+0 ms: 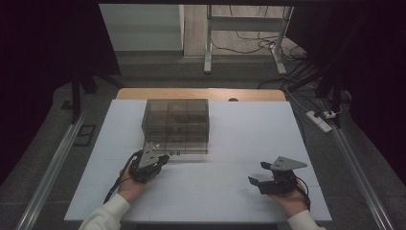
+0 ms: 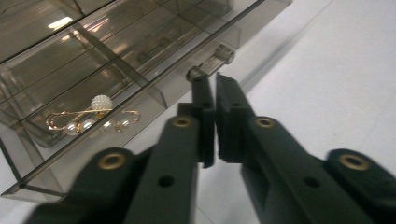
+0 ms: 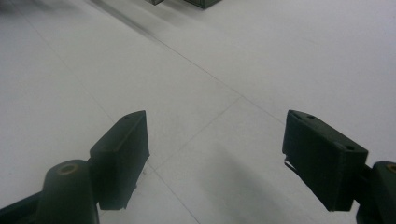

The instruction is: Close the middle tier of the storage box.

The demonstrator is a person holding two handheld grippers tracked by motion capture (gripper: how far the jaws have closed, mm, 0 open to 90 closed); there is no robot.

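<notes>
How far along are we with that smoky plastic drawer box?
Done: a drawer is pulled partly out, showing gold and pearl jewellery inside. In hand: the left hand-held gripper has its jaws shut at the drawer's small clear knob; whether they pinch it I cannot tell. Left: the right hand-held gripper is open over the bare white table, so the jewellery looks untouched.
</notes>
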